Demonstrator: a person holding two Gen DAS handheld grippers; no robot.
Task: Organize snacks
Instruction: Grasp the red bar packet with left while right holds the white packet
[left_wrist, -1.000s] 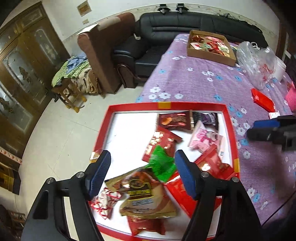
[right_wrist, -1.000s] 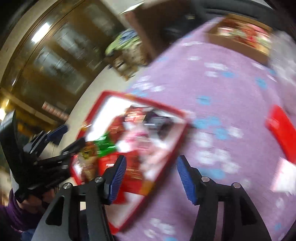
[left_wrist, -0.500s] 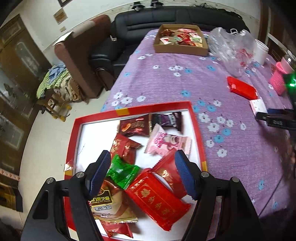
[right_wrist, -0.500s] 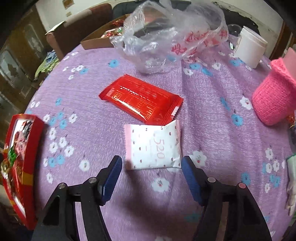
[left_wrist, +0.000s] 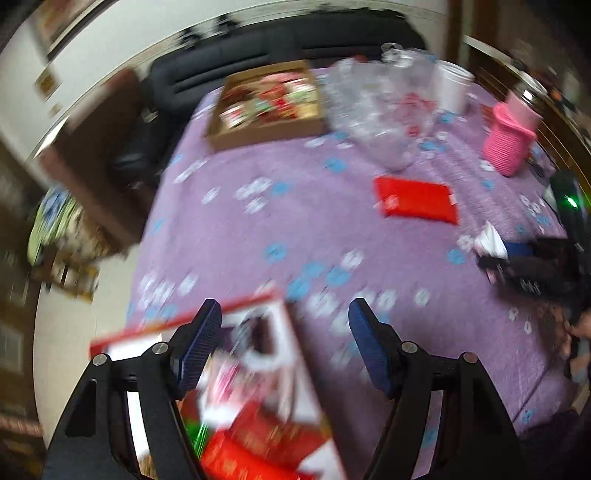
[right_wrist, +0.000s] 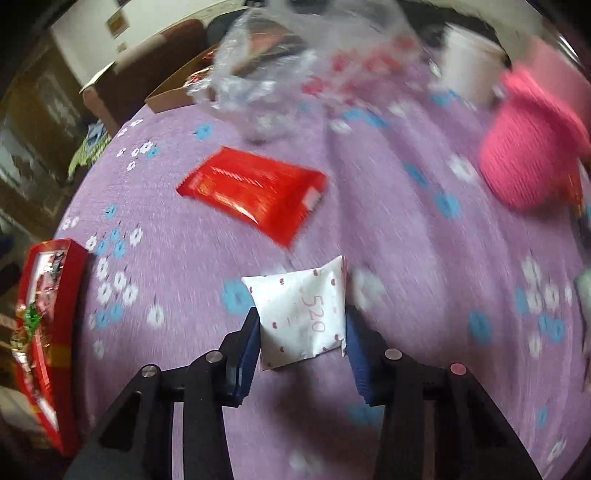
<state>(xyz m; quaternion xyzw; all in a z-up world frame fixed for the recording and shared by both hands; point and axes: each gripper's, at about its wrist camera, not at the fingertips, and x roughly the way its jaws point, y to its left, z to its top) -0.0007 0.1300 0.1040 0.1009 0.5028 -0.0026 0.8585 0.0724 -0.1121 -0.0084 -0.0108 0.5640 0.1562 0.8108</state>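
My right gripper (right_wrist: 301, 325) is shut on a white snack packet (right_wrist: 301, 314) printed "520", held just above the purple flowered tablecloth (right_wrist: 406, 229). In the left wrist view this gripper (left_wrist: 495, 251) shows at the right with the white packet (left_wrist: 489, 238) in it. A red snack packet (right_wrist: 255, 192) lies beyond it; it also shows in the left wrist view (left_wrist: 415, 199). My left gripper (left_wrist: 286, 343) is open and empty over the far corner of the red tray (left_wrist: 255, 299) that holds several snack packets. The tray (right_wrist: 70, 266) sits at the table's left edge.
A cardboard box of snacks (left_wrist: 267, 101) stands at the back of the table. A crumpled clear plastic bag (right_wrist: 303, 70), a white cup (left_wrist: 450, 86) and a pink knitted holder (right_wrist: 532, 158) stand at the back right. A black sofa (left_wrist: 280, 42) is behind the table.
My right gripper has closed on the white packet and lifted it. My left gripper has swung forward and right, so the tray now lies low under it.
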